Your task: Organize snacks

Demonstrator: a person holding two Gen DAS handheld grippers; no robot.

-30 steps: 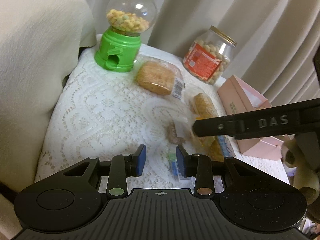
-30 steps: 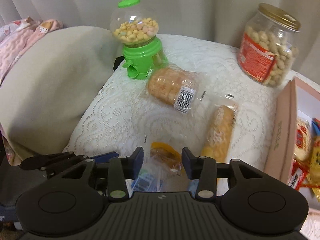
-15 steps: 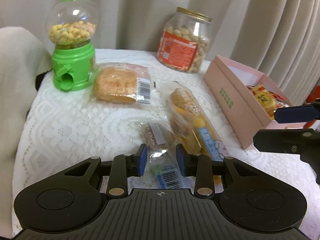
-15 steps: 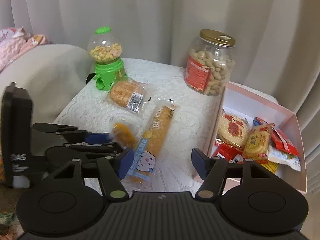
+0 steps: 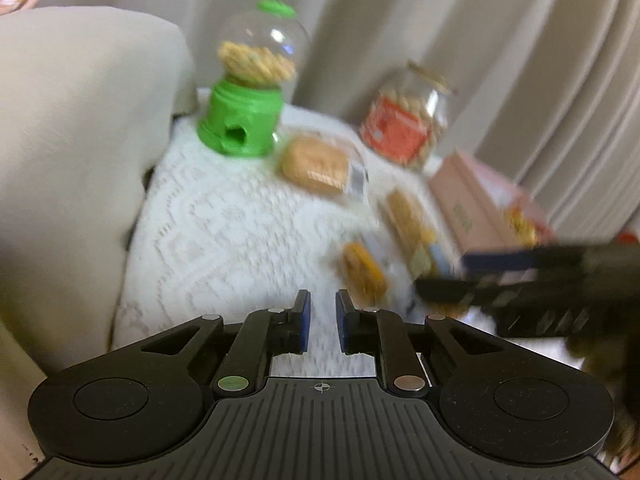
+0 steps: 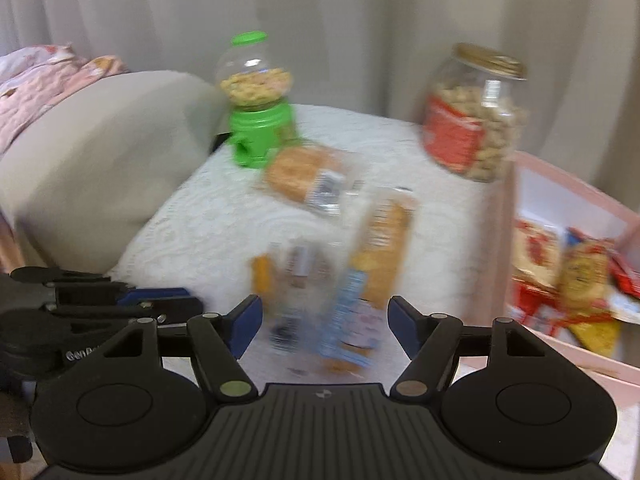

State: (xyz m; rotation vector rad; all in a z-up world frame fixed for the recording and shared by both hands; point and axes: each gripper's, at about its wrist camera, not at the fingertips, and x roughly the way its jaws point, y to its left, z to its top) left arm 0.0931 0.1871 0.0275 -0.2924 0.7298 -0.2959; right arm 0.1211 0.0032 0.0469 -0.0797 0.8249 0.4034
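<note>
Both views are motion-blurred. A small wrapped orange snack [image 5: 363, 272] [image 6: 280, 276] lies on the white lace table, beside a long wrapped bread stick [image 6: 380, 248] [image 5: 412, 232]. A round wrapped bun [image 5: 316, 164] [image 6: 304, 176] lies farther back. The pink box [image 6: 568, 208] [image 5: 472, 200] at the right holds several snack packets. My left gripper [image 5: 322, 316] has a narrow empty gap, over bare lace left of the small snack. My right gripper [image 6: 322, 320] is open wide, just in front of the small snack and bread stick.
A green candy dispenser [image 5: 248, 92] [image 6: 256, 120] and a glass peanut jar [image 5: 404, 120] [image 6: 472, 112] stand at the back of the table. A beige cushion [image 5: 76, 128] borders the table's left side. Curtains hang behind.
The small snack lay between my left fingers half a second ago; now the left gripper has swung left, empty. The right gripper stays wide open and has moved closer to the snacks.
</note>
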